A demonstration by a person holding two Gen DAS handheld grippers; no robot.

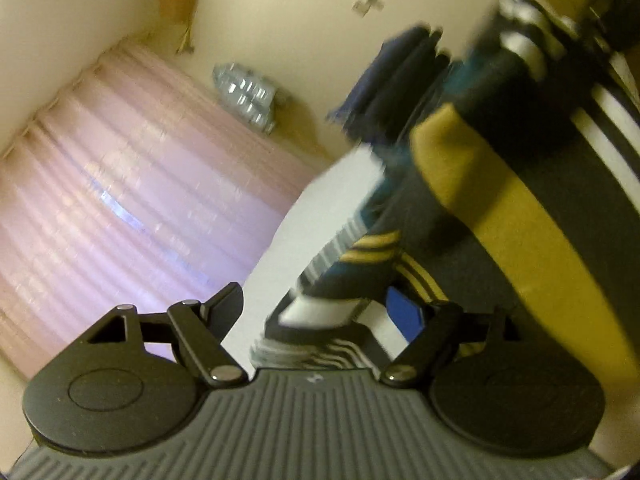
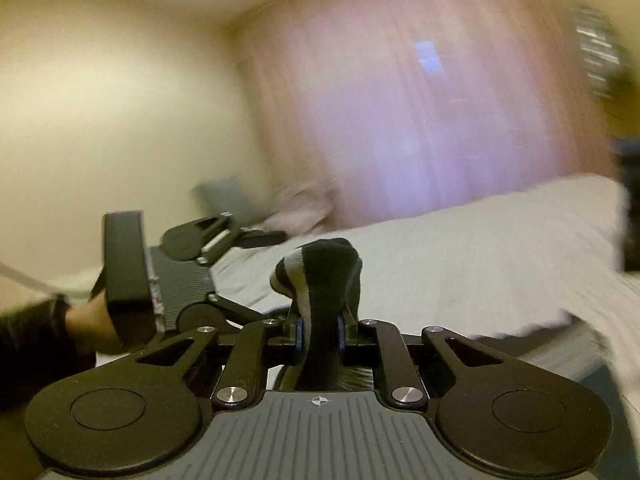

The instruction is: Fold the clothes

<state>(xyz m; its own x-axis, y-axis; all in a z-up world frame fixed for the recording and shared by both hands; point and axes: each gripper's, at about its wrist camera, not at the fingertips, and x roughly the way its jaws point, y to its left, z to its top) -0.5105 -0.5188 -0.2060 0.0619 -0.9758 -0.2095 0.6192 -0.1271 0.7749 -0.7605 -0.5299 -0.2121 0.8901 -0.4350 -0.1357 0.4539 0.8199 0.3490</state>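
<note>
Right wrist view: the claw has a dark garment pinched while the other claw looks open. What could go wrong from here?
1. The right claw pinches only a narrow bunch of the black garment, so it may slip out.
2. The left claw stands open with striped clothes between its fingers, so it could close on more than one layer.
3. Both views are motion-blurred; a fast swing could drag cloth across the bed.

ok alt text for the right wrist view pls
The right gripper is shut on a black garment with a grey stripe, held above a white bed. The left gripper, in a hand, sits to the left; pink curtains hang behind.
</note>
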